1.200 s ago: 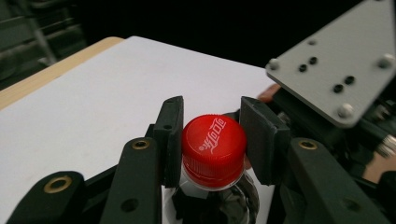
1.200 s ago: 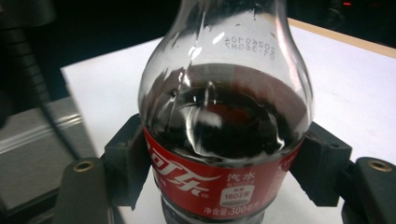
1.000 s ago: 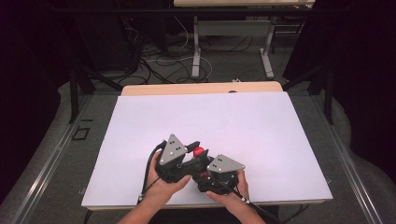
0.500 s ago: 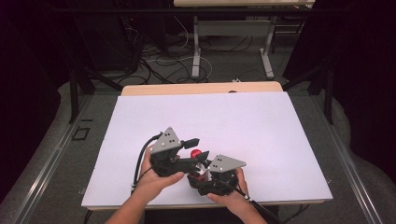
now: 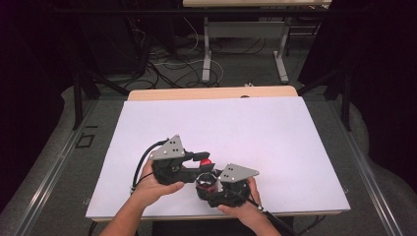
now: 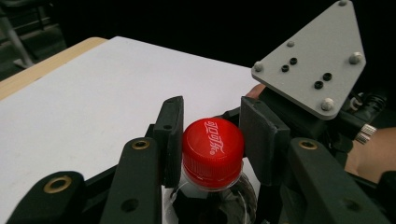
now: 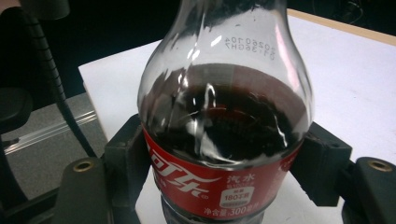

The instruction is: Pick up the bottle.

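Observation:
A small cola bottle (image 7: 224, 116) with dark drink, a red label and a red cap (image 6: 212, 149) stands upright near the front edge of the white table top (image 5: 275, 132). My right gripper (image 7: 224, 177) is shut on the bottle's body at the label, one pad (image 7: 123, 158) on each side. From the left, my left gripper (image 6: 210, 135) reaches the cap (image 5: 205, 161); its jaws have just closed and the pads (image 6: 170, 135) press on the cap's sides. In the high view the two grippers (image 5: 206, 186) meet at the bottle (image 5: 206, 181), with a hand behind each.
The white top covers a wooden table whose edge (image 5: 211, 92) shows at the back. Beyond it on the dark floor are cables (image 5: 162, 59) and the legs of another table (image 5: 206, 54). The right gripper's grey plate (image 6: 313, 70) rises close behind the cap.
My left gripper has shifted slightly left and turned about the cap. The bottle and my right gripper have stayed in place.

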{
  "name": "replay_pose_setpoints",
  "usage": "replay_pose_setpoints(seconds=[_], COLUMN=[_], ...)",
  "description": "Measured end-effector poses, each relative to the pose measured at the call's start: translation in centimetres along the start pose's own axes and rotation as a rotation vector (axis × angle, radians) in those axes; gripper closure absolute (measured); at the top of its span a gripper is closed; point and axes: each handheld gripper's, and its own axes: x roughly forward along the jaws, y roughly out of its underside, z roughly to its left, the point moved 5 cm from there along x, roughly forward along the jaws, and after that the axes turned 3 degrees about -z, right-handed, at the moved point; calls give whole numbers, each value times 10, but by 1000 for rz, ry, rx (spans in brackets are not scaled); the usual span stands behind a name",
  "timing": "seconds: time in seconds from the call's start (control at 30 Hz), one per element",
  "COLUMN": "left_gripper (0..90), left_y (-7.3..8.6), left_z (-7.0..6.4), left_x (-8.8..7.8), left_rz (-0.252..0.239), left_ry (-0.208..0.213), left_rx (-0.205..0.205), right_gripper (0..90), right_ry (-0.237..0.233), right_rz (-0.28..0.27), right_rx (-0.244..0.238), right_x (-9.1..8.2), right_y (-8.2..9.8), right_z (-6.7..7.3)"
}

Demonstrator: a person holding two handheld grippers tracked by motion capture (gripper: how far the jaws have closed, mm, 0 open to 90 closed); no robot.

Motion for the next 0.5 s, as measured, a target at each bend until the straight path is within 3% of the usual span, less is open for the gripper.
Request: replay_pose_setpoints(seconds=[0.07, 0.17, 0.2, 0.23, 0.27, 0.3, 0.37, 0.4, 0.5], left_gripper=[618, 619, 619, 619, 619, 619, 619, 619, 617], left_y=[0, 0, 0, 0, 0, 0, 0, 0, 0], left_z=[-2, -6, -6, -11, -11, -15, -18, -19, -21], left_x=[2, 8, 8, 13, 13, 19, 22, 25, 28], left_rz=[-8, -26, -26, -32, -32, -39, -39, -48, -59], left_ry=[-40, -139, -139, -219, -219, -304, -375, -403, -433], left_rx=[-13, -38, -38, -50, -50, -80, -83, -94, -112], right_gripper=[292, 292, 292, 292, 292, 291, 291, 291, 291], right_ry=[21, 80, 101, 120, 120, 158, 181, 188, 193], right_rz=[10, 3, 1, 7, 7, 10, 28, 20, 14], right_rx=[0, -6, -4, -7, -7, 8, 16, 16, 36], right_x=[-1, 0, 0, 0, 0, 1, 1, 1, 1], right_y=[0, 0, 0, 1, 1, 2, 3, 4, 4], right_z=[-1, -4, -5, -6, -6, -7, -8, -9, -10])
